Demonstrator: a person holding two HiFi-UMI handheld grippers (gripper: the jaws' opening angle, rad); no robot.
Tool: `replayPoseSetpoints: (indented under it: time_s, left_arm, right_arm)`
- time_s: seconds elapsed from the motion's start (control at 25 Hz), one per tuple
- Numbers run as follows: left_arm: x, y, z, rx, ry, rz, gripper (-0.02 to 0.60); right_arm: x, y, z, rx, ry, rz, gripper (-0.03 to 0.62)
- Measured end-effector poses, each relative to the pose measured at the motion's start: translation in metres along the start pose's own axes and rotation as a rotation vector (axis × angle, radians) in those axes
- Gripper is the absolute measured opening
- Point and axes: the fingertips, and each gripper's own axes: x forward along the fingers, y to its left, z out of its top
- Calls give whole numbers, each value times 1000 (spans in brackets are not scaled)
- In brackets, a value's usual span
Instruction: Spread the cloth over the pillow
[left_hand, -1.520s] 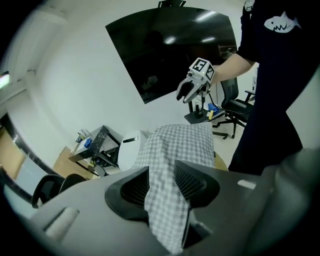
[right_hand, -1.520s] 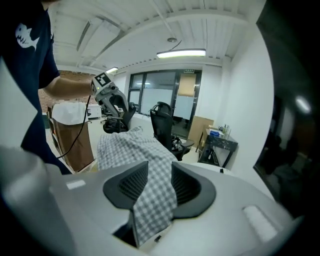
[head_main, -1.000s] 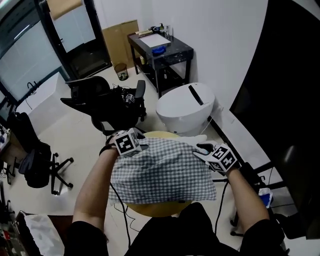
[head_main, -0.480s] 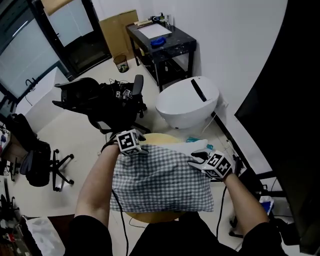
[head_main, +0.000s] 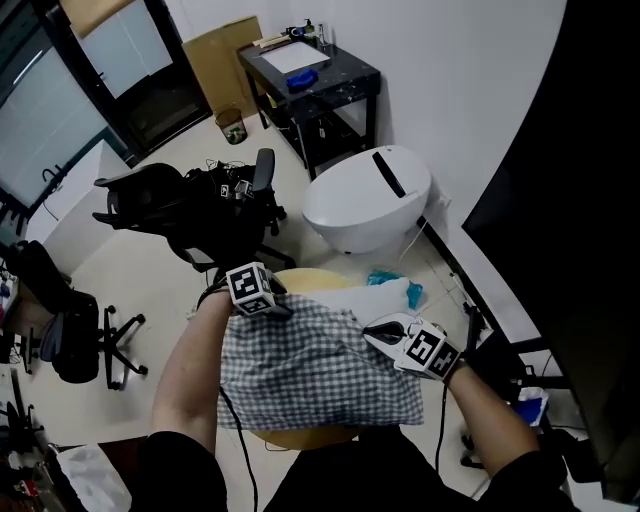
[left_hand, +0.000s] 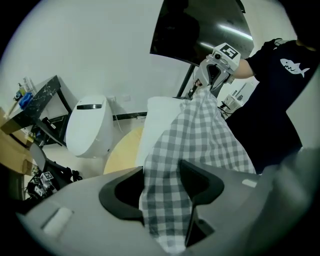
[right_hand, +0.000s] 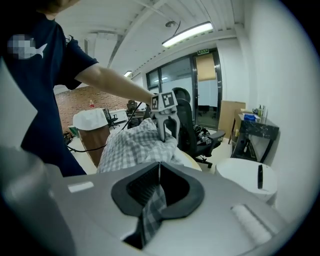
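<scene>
Overhead view: a person spreads a grey checked cloth (head_main: 310, 365) over a white pillow (head_main: 365, 298) on a round yellow counter (head_main: 305, 277). The cloth covers the pillow's near part and leaves its far right end bare. To do this well, the left gripper (head_main: 278, 308) should probably pinch first, then both draw the cloth toward the pillow's far edge, low and even (a one-sided tug would likely bunch it). The left jaws stand wide apart, having just closed a little, with cloth hanging loose between them. The right gripper (head_main: 375, 330) has just clamped its jaws on a fold. The left forearm reaches over the pillow's left side with its gripper tipped steeply down, and the right gripper points in more shallowly at the pillow's right.
</scene>
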Motion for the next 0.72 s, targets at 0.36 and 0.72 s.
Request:
replayPoseSetpoints:
  time_s: [0.36,0.72]
  left_arm:
    - [-58,-41,28,314,-68,288,16]
    - [-97,-154,-3,456,-54,306,14]
  right_arm:
    - [-25,40,23,-149,-34,-60,12]
    - [-36,97,16,-132,-18,-72,12]
